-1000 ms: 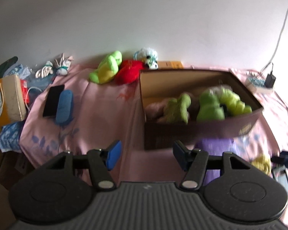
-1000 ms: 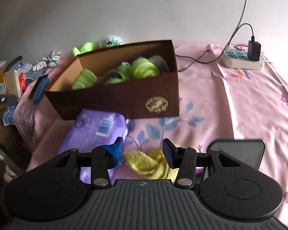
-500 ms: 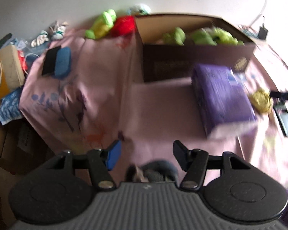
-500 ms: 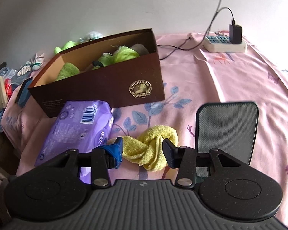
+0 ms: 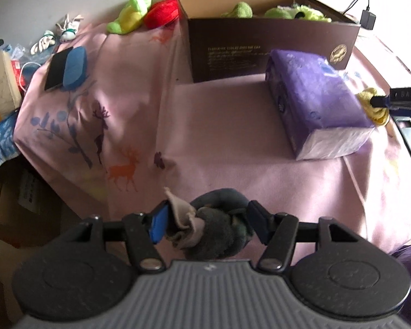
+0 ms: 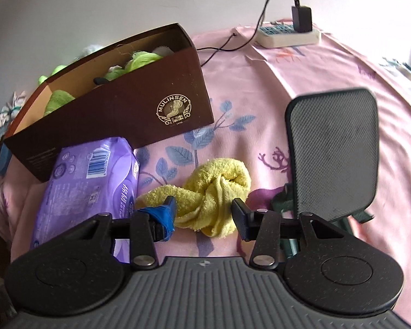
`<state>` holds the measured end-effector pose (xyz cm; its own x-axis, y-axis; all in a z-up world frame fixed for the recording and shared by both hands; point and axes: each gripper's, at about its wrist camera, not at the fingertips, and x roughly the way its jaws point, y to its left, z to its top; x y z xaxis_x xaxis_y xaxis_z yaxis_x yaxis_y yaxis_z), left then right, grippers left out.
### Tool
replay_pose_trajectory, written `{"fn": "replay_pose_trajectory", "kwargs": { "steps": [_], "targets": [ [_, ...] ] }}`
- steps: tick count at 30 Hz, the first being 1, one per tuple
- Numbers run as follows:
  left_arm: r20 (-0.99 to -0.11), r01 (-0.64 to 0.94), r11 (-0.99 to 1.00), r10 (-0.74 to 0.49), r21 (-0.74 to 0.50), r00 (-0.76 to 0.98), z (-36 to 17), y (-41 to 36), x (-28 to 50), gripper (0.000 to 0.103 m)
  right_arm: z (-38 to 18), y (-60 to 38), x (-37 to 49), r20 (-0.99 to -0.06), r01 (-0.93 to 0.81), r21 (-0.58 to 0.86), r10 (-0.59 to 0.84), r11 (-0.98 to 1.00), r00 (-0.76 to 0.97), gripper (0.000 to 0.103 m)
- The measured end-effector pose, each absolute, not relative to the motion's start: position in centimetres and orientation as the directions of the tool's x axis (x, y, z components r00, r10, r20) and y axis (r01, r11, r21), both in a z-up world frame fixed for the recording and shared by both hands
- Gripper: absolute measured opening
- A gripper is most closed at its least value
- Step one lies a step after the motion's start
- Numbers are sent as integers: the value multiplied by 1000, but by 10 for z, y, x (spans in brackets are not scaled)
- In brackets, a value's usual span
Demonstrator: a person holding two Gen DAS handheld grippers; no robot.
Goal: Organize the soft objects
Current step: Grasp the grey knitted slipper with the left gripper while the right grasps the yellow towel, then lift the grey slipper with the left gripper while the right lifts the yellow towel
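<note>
Your left gripper (image 5: 205, 223) has its fingers spread around a dark rolled sock bundle (image 5: 219, 227) with a beige piece folded into it; the jaws are opening a little, and the pads sit at its sides without clearly squeezing, so I judge nothing is gripped yet. That bundle lies at the near edge of the pink cloth (image 5: 219, 137), well in front of the brown box (image 5: 268, 44). Your right gripper (image 6: 202, 216) stands with fingers apart on either side of a yellow twisted towel (image 6: 211, 192), which lies just in front of the box's logo end, between the purple tissue pack (image 6: 90, 181) and the dark mesh-backed phone case (image 6: 334, 159); the pads look close but not pinching. The box holds green plush toys (image 6: 139, 60), which suggests it is the collecting place, so both pieces likely belong there. The tissue pack sits right against the box front, so you may need to lift over it.
</note>
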<state>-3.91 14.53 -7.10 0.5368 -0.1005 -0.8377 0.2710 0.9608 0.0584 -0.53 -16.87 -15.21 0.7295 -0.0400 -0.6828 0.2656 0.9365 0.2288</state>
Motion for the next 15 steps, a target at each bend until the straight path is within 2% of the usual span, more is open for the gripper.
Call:
{"fn": "replay_pose_trajectory", "kwargs": {
  "steps": [6,8,10,11,14,15],
  "targets": [
    [-821,281,959,-136,31,554,-78,149,-35,70,-155,-161,1,-671,319,215,-98,923,735,32],
    [-830,295,956,-165,-1,533,-83,151,-33,76,-157,-156,1,-668,331,187,-127,925,733,33],
    [-838,281,959,-168,-19,519,-90,152,-29,92,-160,-155,1,-663,338,173,-144,925,734,33],
    [-837,274,962,-155,-7,525,-93,151,-28,97,-160,-155,1,-658,340,174,-148,924,739,33],
    [-829,268,963,-158,-10,536,-97,148,-27,92,-163,-158,2,-652,353,188,-152,917,743,33],
    [-830,275,961,-176,-29,529,-97,148,-26,86,-163,-158,1,-649,350,188,-152,917,746,33]
  ]
}}
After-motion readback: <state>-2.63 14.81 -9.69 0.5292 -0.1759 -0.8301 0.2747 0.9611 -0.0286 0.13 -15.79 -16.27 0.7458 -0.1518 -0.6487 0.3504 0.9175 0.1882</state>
